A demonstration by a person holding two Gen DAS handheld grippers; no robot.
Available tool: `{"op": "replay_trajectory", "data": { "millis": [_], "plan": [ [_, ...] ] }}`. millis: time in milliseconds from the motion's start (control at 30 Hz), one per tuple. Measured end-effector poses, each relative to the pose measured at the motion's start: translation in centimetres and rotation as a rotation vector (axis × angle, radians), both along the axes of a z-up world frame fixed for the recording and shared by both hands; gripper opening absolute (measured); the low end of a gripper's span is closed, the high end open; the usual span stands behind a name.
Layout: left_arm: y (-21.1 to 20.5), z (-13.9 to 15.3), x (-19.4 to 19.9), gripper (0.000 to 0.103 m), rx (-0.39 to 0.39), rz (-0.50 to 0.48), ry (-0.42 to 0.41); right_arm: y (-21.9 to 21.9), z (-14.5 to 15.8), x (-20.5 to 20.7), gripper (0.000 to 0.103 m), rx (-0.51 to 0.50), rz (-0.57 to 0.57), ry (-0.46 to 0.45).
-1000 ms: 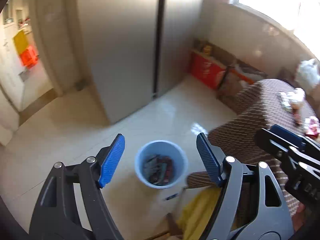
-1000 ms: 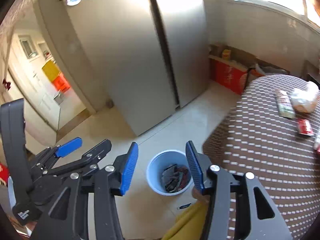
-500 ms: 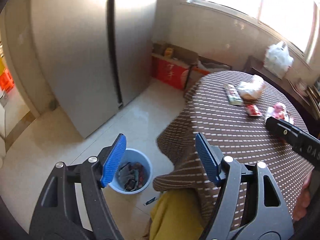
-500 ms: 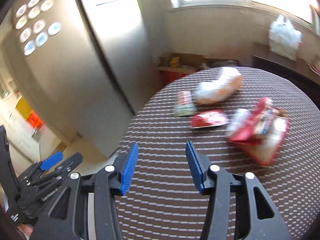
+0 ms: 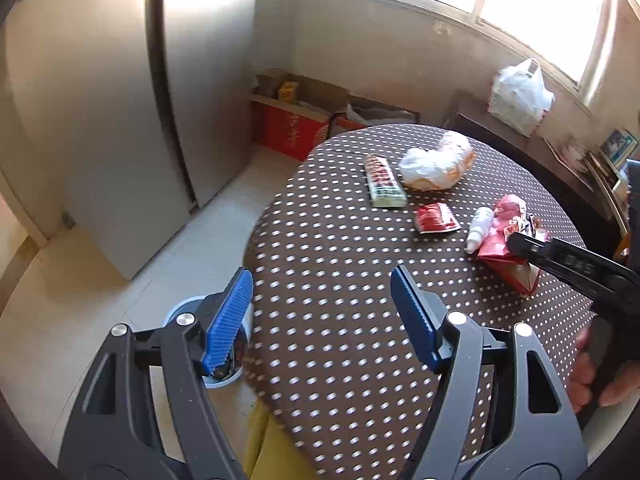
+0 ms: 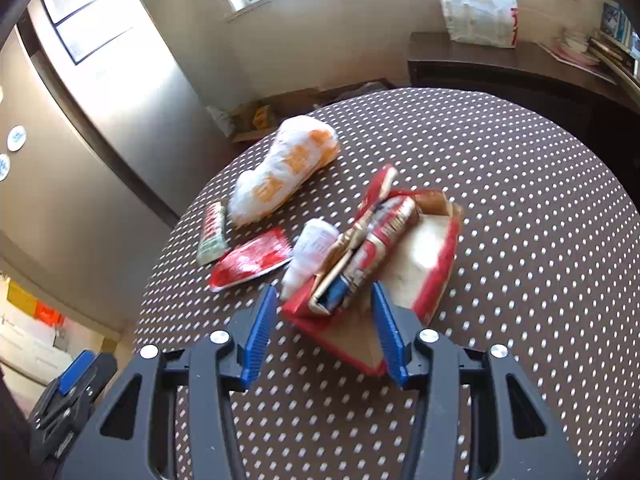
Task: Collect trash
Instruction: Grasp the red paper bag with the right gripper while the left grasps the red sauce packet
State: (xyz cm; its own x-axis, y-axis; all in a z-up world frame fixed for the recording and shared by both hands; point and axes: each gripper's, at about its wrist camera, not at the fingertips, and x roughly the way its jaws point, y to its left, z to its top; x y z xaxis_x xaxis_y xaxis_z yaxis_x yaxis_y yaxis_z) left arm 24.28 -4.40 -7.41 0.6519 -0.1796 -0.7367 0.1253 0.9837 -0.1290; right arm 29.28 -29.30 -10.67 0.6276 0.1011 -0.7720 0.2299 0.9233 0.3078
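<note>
A round table with a brown dotted cloth (image 5: 332,280) carries the trash. A red paper bag stuffed with crumpled wrappers (image 6: 380,248) lies right in front of my right gripper (image 6: 324,334), which is open, the bag's near corner showing between its blue pads. Beside the bag are a small white bottle (image 6: 312,256), a red sachet (image 6: 252,260), a green-and-red wrapper (image 6: 214,232) and a white-and-orange plastic bag (image 6: 284,168). My left gripper (image 5: 320,320) hangs open and empty over the table's near edge. The blue bin (image 5: 188,312) stands on the floor, half hidden behind the left finger.
A tall grey fridge (image 5: 100,120) stands left of the table. Red cardboard boxes (image 5: 292,128) sit by the wall. A white plastic bag (image 6: 478,8) rests on a dark sideboard under the window. Something yellow (image 5: 264,440) shows under the table's near edge.
Both grippers have swung away from the blue bin on the floor to over the table. The right one now sits close to the red bag; neither has changed its opening.
</note>
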Motion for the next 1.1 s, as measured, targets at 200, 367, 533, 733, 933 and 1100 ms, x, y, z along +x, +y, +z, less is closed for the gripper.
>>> {"op": "replay_trajectory", "data": {
  "millis": [200,367,533,733,933,1100],
  "plan": [
    [-2.4,-0.2,2.1,0.071,0.008,-0.049,0.023,-0.3,-0.5,2.0,0.019,-0.026,0.009,0.01],
    [-4.4,-0.9,4.2,0.075,-0.016,-0.092,0.05,-2.2,-0.5,1.6,0.014,-0.002,-0.032,-0.025],
    [-7.6,-1.8,6.6,0.075,-0.005,-0.159,0.048,-4.5,0.5,0.1,0.014,0.004,-0.08,-0.086],
    [-10.5,-4.1,9.4,0.049,0.04,-0.197,0.128,-6.3,0.3,-0.5,0.014,0.031,-0.117,-0.111],
    [-10.7,-3.9,9.3,0.024,0.029,-0.209,0.112,-5.9,-0.3,-0.3,0.014,0.05,-0.099,-0.094],
    [-10.1,-3.2,8.4,0.019,0.042,-0.208,0.087,-6.0,0.1,-0.2,0.014,0.05,-0.091,-0.114]
  ]
}}
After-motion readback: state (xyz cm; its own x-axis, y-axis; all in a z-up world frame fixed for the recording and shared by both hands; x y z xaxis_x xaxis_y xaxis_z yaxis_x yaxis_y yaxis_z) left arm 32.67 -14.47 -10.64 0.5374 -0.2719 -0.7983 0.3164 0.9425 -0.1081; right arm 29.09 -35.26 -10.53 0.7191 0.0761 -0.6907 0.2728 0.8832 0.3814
